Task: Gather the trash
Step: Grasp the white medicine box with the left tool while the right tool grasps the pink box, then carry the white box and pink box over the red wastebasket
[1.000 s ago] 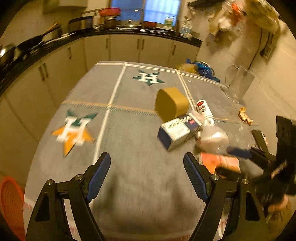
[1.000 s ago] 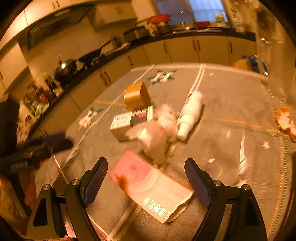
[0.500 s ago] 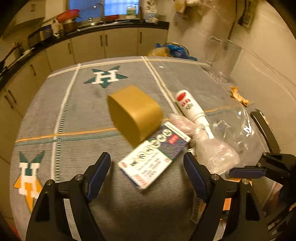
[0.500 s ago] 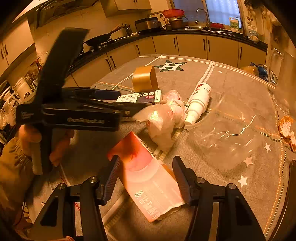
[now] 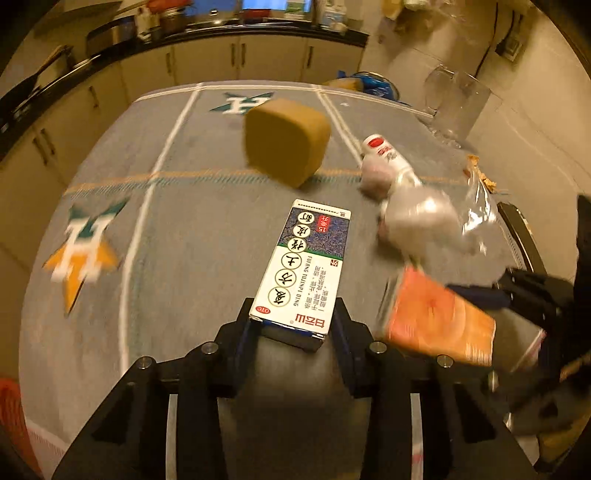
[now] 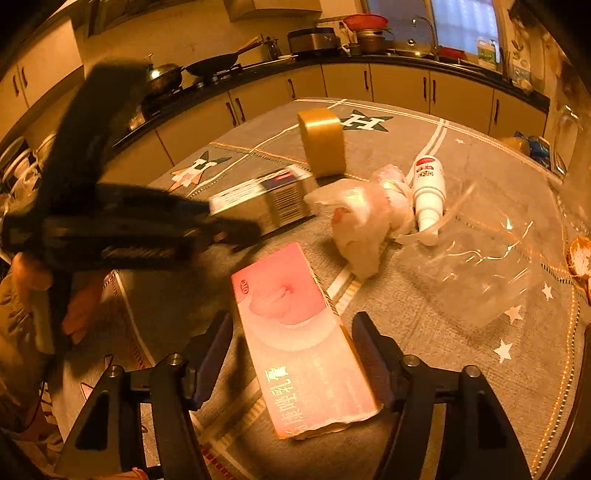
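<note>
A second ago both pairs of jaws stood wide over the table; now the left gripper [image 5: 291,328] is closing on the near end of the blue-and-white box [image 5: 304,269], its pads flush against the sides. The right gripper [image 6: 291,354] has narrowed around the pink carton [image 6: 303,332] — a slim gap shows at each pad, so not yet gripped. Two pieces of trash are nearly secured. The right view alone shows the person's hand [image 6: 79,306] and the clear bag [image 6: 480,258] right of its jaws; the left view shows the carton tilted.

Cream cabinets [image 6: 399,88] under a dark counter [image 6: 406,61] (window [image 6: 463,22] behind).
</note>
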{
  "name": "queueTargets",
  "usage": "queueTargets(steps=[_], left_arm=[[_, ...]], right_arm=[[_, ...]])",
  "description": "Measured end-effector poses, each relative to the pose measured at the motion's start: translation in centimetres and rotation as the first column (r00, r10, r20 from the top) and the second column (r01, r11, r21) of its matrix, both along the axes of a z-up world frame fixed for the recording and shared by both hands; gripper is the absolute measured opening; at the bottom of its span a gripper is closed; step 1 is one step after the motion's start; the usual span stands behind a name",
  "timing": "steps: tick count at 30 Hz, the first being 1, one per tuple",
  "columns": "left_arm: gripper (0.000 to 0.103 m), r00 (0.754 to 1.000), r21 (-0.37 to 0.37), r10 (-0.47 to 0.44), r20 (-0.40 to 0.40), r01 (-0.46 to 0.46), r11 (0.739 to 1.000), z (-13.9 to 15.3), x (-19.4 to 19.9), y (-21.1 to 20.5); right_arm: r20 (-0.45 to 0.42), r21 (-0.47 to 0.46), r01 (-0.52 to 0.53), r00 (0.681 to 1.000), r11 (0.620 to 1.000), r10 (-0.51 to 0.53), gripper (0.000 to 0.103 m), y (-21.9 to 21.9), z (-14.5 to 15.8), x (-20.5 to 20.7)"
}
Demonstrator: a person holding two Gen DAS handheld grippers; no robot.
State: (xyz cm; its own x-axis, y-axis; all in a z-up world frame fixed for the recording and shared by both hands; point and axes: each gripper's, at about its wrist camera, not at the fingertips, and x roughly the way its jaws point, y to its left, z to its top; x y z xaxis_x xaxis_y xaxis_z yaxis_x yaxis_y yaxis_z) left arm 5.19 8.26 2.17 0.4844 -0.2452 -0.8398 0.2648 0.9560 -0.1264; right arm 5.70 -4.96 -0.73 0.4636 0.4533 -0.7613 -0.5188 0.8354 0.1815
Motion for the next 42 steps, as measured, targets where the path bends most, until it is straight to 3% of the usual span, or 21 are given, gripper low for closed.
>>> queueTargets(steps=[5, 12, 13, 14, 16, 22, 32, 38, 42], left_arm=[[0.049, 0.999, 0.013, 0.041, 0.015, -0.041, 0.999, -0.1, -1.5, 1.3], [0.049, 0.997, 0.05, 0.048, 0.061, -0.051, 0.997, -0.2, -0.7, -0.2], [0.047, 0.997, 0.065, 0.044, 0.064, -0.048, 0.997, -0.3, -0.8, -0.5], [0.034, 0.997, 0.067, 0.042, 0.063, -0.046, 0.997, -0.2, -0.9, -0.6], [0.033, 0.997, 0.054, 0.055, 0.061, -0.059, 0.997, 0.2, -1.5, -0.4], [0.033, 0.979, 0.05, 0.128, 0.159, -0.137, 0.989, 3.5, -6.1, 1.4], [0.033, 0.93, 0.024, 0.272, 0.248, -0.287, 0.958, 7.3, -15.3, 6.0], [0.033, 0.891, 0.025, 0.383, 0.245, -0.401, 0.916, 7.3, -18.8, 9.5], [0.033, 0.849, 0.067, 0.447, 0.283, -0.482, 0.874, 7.4, -21.1, 11.7]], right_arm=[[0.017, -0.025, -0.006, 1.0, 1.0, 0.006, 0.06, 0.7, 0.1, -0.5], [0.023, -0.032, 0.005, 1.0, 0.999, -0.004, 0.06, 0.8, 0.1, -0.7], [0.022, -0.032, 0.006, 1.0, 0.999, -0.005, 0.06, 0.9, 0.1, -0.7], [0.022, -0.03, 0.007, 1.0, 1.0, -0.007, 0.059, 0.9, 0.1, -0.7], [0.02, -0.019, 0.011, 1.0, 1.0, -0.011, 0.058, 0.9, 0.2, -0.8], [0.033, 0.005, 0.022, 0.999, 1.0, -0.022, 0.056, 1.0, 1.2, -1.1], [0.067, 0.042, 0.016, 0.998, 0.999, -0.019, 0.056, 3.2, 4.8, -5.7], [0.122, 0.04, -0.004, 0.992, 0.999, -0.001, 0.056, 6.0, 7.0, -9.7], [0.143, 0.049, -0.008, 0.99, 0.999, 0.001, 0.056, 7.9, 7.6, -11.7]])
